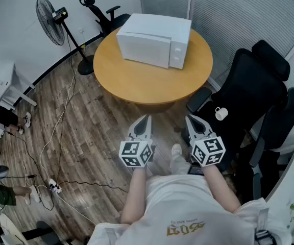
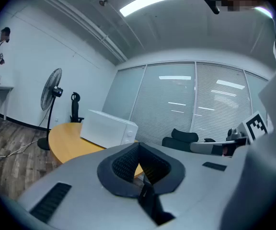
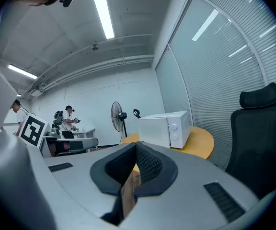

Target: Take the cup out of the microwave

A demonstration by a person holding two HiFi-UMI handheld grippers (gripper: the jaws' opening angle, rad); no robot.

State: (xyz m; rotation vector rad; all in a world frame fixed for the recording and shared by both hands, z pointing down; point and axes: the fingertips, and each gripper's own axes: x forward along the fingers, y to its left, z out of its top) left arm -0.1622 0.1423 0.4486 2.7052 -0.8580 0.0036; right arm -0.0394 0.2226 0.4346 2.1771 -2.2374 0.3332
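On round table (image 1: 137, 80): one microwave (image 1: 154, 40) | on chair (image 1: 249, 96): one cup (image 1: 221, 113) | left tool (image 1: 146, 118), right tool (image 1: 191, 118): closed, empty

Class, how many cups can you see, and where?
1. A white cup sits on the black chair's seat, right of the round table. The microwave on the table is shut, so another may be hidden inside.

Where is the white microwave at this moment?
In the head view, the white microwave stands on the far part of the round wooden table, with the black office chair to its right.
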